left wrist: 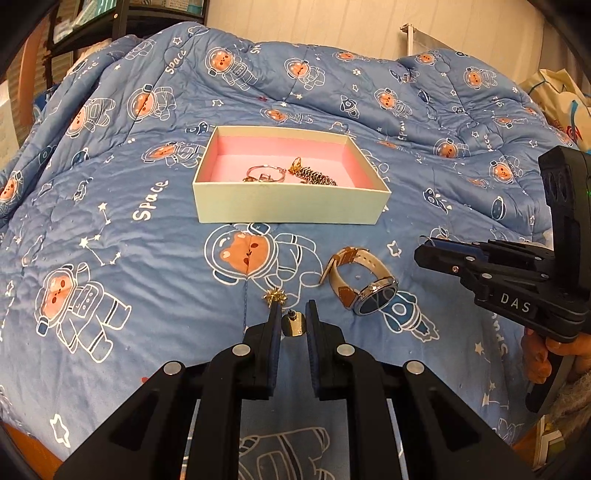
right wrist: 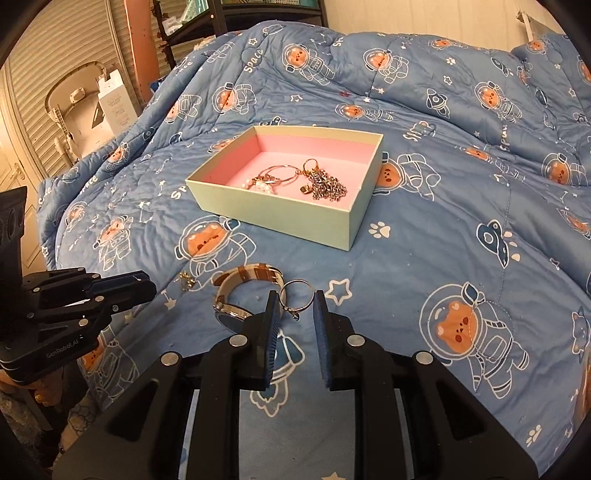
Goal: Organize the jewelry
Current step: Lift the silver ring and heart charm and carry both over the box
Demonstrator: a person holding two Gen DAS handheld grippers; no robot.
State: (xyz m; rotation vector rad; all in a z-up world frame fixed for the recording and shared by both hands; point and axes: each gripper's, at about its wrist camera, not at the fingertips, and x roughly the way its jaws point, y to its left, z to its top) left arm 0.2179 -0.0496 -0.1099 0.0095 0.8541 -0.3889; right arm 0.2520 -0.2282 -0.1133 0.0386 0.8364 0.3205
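Note:
A pale green box with a pink lining sits on the blue quilt and holds bracelets and a chain; it also shows in the right wrist view. My left gripper is open around a small gold earring. A gold star-shaped piece lies just beyond its left fingertip. A watch with a beige strap lies to the right. My right gripper is open around a thin hoop ring, beside the watch.
The blue astronaut quilt covers the whole bed. A dark shelf and slatted doors stand beyond the bed's left side. A bag lies at the far right.

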